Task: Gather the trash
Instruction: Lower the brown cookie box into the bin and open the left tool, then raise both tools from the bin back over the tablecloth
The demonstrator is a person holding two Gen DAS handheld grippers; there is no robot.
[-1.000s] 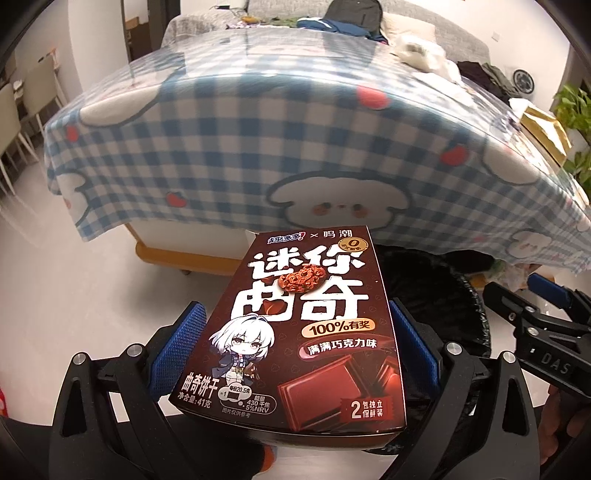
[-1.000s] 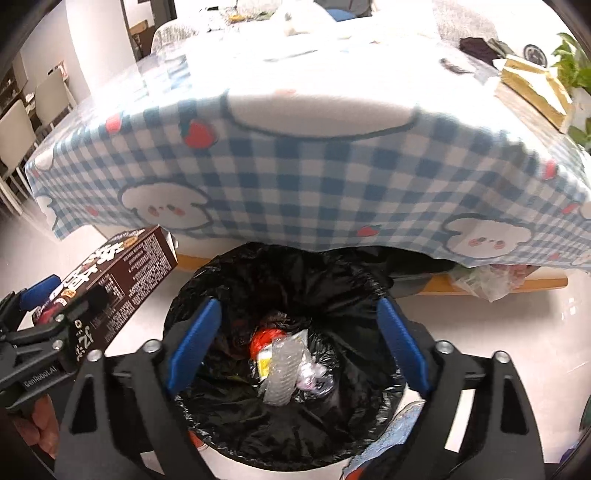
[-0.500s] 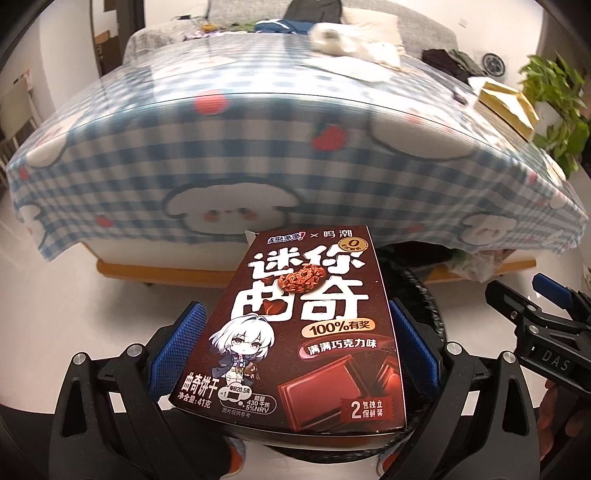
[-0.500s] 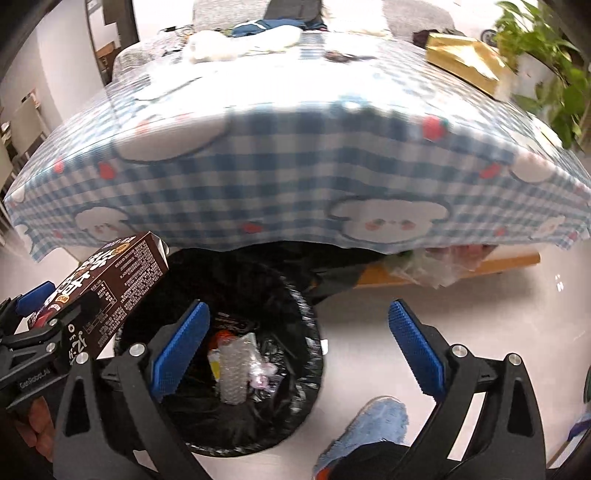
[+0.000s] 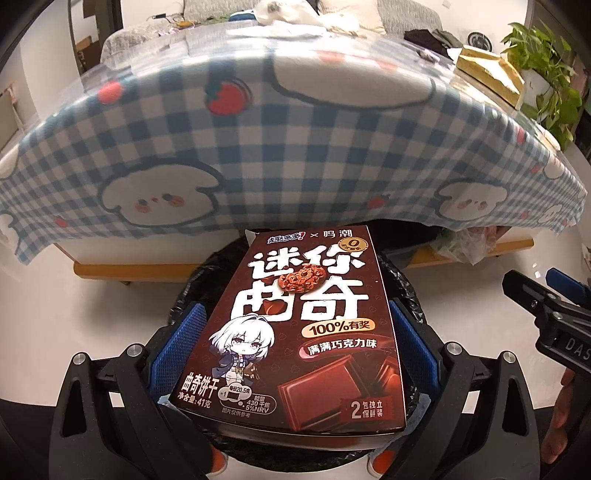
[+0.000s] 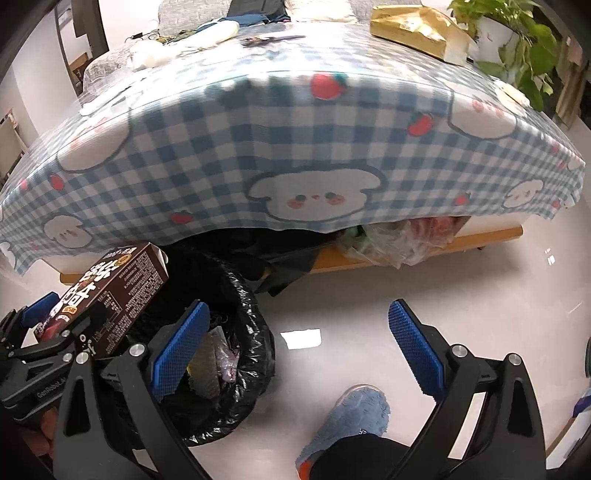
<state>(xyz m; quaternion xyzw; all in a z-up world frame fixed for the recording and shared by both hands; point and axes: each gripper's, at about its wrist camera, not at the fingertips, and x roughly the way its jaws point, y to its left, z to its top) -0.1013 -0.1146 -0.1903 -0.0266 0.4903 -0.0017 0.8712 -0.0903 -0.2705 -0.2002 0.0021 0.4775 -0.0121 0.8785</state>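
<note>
Left gripper [image 5: 291, 354] jaws closed on a brown chocolate cookie box [image 5: 299, 332], blue pads pressing both long sides, box held flat with printed face up. Box sits directly over the trash bin [image 5: 410, 280], which is lined with a black bag and stands on the white floor just off the near edge of the bench [image 5: 258, 122]. In the right wrist view the same box [image 6: 110, 291] shows at lower left, above the bin's [image 6: 255, 332] left rim; crumpled wrappers [image 6: 218, 362] lie inside the bin. Right gripper [image 6: 291, 354] jaws spread wide, holding nothing, out over bare floor to the right of the bin. Bench is covered with a blue checked tablecloth [image 6: 221, 147] with bunnies and strawberries. Yellow padded envelope [image 6: 413, 26] near the far right corner, potted plant [image 6: 517, 33] beyond it. Blue slipper [image 6: 351, 417] on floor by the right jaws.
</note>
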